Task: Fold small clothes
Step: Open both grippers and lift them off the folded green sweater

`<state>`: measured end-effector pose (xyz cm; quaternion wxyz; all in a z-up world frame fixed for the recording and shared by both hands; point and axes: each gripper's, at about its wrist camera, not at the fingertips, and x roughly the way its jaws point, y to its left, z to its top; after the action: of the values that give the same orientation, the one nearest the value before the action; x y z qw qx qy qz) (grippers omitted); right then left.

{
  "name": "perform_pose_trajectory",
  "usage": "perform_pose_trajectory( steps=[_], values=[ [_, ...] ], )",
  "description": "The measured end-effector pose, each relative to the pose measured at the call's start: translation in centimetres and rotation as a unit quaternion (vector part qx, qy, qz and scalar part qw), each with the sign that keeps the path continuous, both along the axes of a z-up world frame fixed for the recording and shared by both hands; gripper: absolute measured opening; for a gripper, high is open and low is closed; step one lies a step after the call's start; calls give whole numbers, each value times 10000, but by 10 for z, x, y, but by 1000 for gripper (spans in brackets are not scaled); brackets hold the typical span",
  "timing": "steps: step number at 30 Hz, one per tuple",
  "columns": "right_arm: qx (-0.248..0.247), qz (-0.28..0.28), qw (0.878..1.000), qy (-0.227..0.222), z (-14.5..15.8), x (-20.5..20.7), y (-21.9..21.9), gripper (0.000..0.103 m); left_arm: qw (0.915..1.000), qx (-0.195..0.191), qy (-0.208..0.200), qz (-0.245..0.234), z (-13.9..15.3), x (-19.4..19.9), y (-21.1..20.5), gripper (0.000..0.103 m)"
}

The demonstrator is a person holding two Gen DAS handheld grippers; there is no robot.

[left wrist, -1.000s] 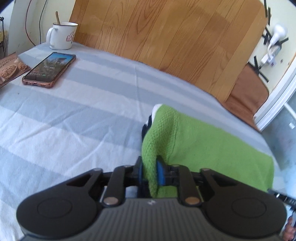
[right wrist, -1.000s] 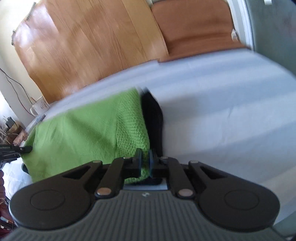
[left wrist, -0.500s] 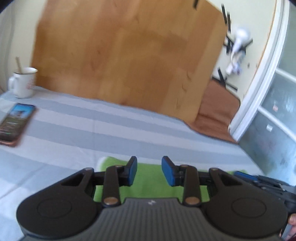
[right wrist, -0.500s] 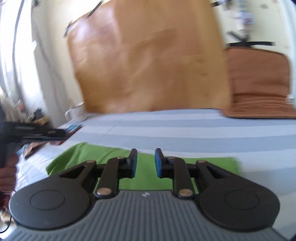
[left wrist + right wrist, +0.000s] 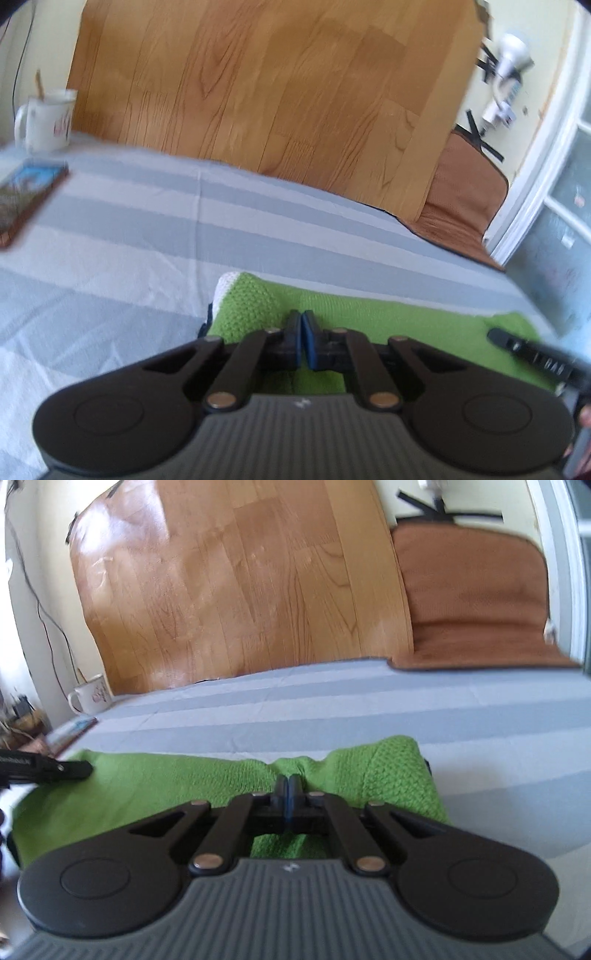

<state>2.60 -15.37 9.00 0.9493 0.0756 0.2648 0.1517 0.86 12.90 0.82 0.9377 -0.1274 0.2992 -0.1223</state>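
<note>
A small green knit garment (image 5: 388, 314) with a white and dark edge at its left end lies flat on the grey striped cloth (image 5: 147, 240); it also shows in the right wrist view (image 5: 166, 779). My left gripper (image 5: 302, 325) is shut with nothing between its pads, just above the garment's near-left part. My right gripper (image 5: 287, 786) is shut and empty over the garment's near-right part. Each gripper's tip shows in the other's view, the right gripper's (image 5: 524, 347) and the left gripper's (image 5: 51, 770).
A white mug (image 5: 46, 120) and a phone (image 5: 26, 199) sit at the far left of the cloth. A wooden board (image 5: 258, 92) leans behind the table, and a brown chair (image 5: 472, 602) stands at the far right.
One second ago both grippers held the garment's edges. Half a second ago both were open above it. Now both are shut again, empty, and the garment lies flat.
</note>
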Motion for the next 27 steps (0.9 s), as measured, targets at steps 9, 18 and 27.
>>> perform_pose_trajectory(
  steps=[9,18,27],
  values=[
    [439,-345,9980,-299,31,-9,-17,13,9996,71,17,258,12,-8,1,6],
    [666,-551,9961,198,-6,16,-30,2,9996,70,-107,258,2,-10,2,6],
    [417,-271,9987,-74,20,-21,-4,20,9990,-79,-181,411,19,-30,-2,33]
  ],
)
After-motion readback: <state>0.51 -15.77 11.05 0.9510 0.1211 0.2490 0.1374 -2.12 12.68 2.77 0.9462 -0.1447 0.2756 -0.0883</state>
